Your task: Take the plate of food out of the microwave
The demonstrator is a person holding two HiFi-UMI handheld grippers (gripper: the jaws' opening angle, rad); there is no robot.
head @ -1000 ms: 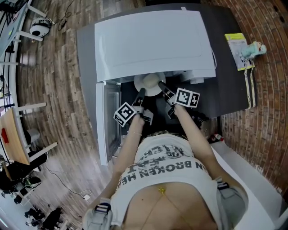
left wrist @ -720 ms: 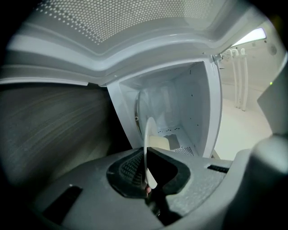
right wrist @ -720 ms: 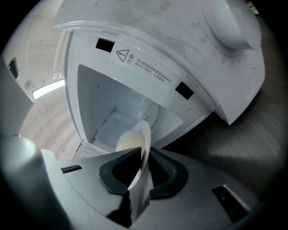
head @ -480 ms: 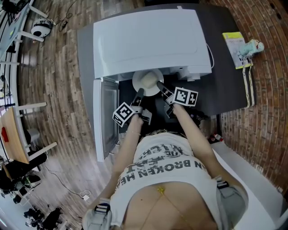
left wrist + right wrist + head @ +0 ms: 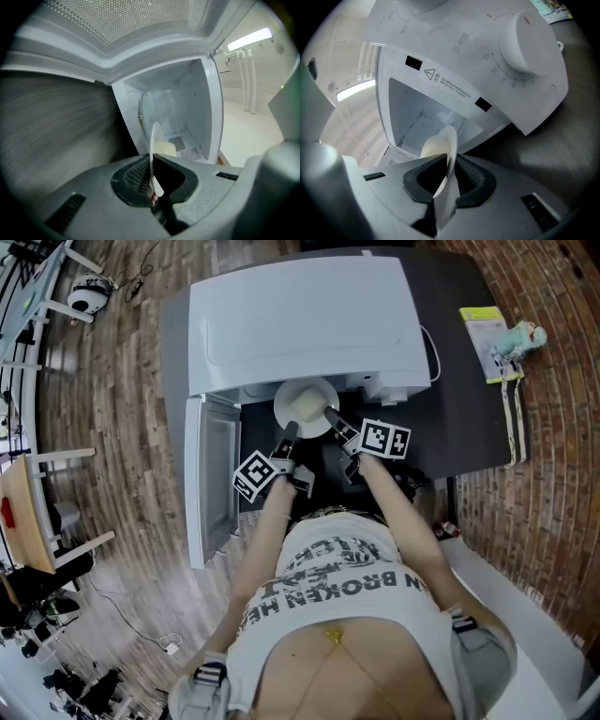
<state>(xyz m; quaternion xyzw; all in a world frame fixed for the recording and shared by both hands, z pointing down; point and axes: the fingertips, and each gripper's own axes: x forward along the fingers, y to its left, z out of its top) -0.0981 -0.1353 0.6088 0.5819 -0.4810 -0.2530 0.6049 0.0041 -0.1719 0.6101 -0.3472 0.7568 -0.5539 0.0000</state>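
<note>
Left tongs (image 5: 290,431), right tongs (image 5: 330,415), clamping plate (image 5: 304,405) edges

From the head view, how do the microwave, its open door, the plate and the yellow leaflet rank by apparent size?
1. Microwave, largest.
2. Open door.
3. Plate and yellow leaflet look about alike; the plate is partly hidden, so I won't rank them.
</note>
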